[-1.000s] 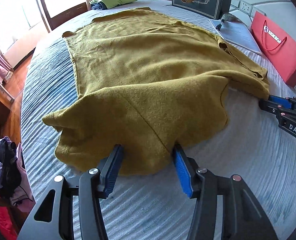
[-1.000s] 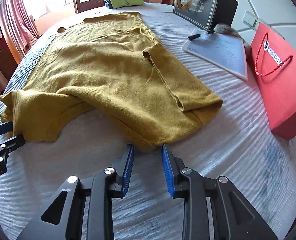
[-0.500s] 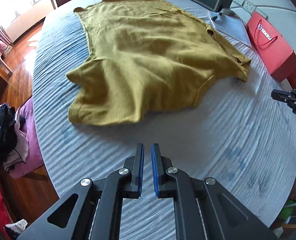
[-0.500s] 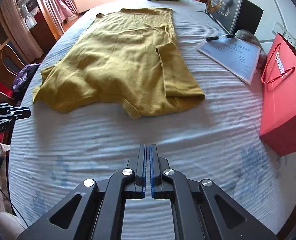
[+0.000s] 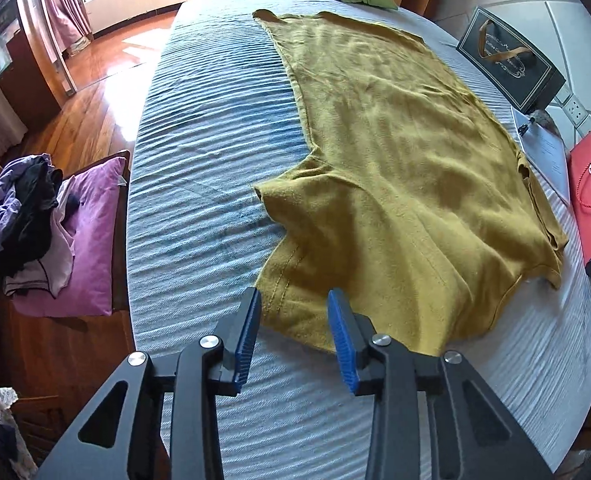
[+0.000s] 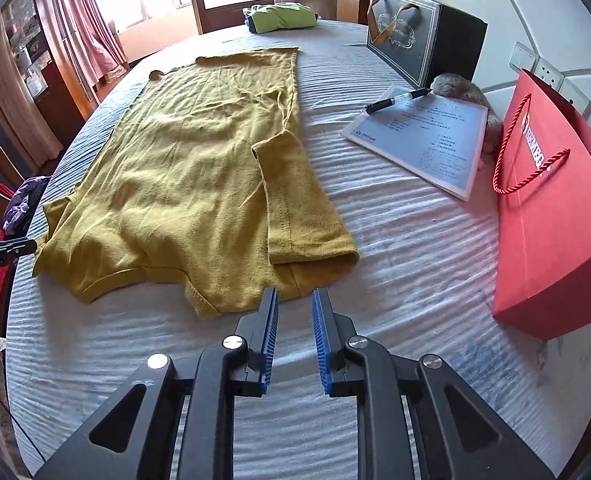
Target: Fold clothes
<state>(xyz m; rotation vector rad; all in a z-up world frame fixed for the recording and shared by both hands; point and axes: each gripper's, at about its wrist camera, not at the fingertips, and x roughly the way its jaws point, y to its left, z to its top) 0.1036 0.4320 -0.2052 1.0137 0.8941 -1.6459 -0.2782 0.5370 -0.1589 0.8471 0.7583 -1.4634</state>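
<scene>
Since half a second ago, when both my pairs of jaws stood nearly shut over bare bedspread, I have brought them back to the near edge of the mustard-yellow shirt (image 5: 395,168), and both are opening. My left gripper (image 5: 294,312) stands moderately apart, its blue pads either side of the shirt's near left sleeve hem without pressing on it. My right gripper (image 6: 294,304) is narrower, its tips just short of the folded right corner, with only the striped bedspread (image 6: 415,264) between the pads. Neither holds anything.

That shirt lies flat on the bed, wrinkled, with its right sleeve folded inward over the body and the left sleeve spread outward toward the bed's edge. Its collar end is nearest me and its hem farthest, so the long axis runs away from me toward the folded green garment (image 6: 283,18). To the right, apart from it, lie a paper sheet (image 6: 423,140) with a pen (image 6: 397,101), a red bag (image 6: 551,232) and a black bag (image 6: 411,46).
</scene>
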